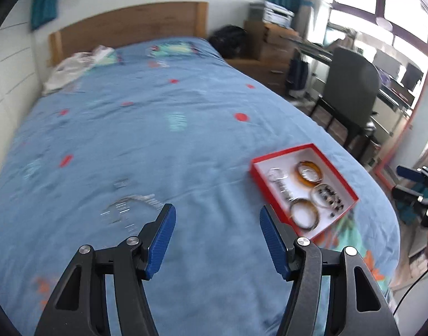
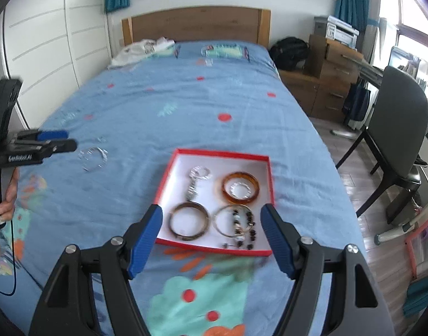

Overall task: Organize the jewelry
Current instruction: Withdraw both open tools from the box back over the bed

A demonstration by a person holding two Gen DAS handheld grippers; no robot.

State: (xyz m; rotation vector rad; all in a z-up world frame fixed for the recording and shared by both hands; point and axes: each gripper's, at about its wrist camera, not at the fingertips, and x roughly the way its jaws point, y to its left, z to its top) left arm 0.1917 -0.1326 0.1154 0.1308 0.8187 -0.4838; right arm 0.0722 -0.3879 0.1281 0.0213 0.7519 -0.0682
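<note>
Both grippers are held above a blue patterned bedspread, tilted downward: the left gripper has its ribbed blue jaws apart with nothing between them, and the right gripper likewise stands spread and empty. A shallow red box with a white floor lies on the bedspread holding an amber bangle, a dark brown bangle, a thin hoop with dark beads and a silvery chain. A blurred silvery bracelet lies on the fabric well apart from the box, near the left gripper, whose handle a hand grips.

1 red box, 4 bangles inside, 1 silver bracelet on the bed, 2 grippers.
</note>
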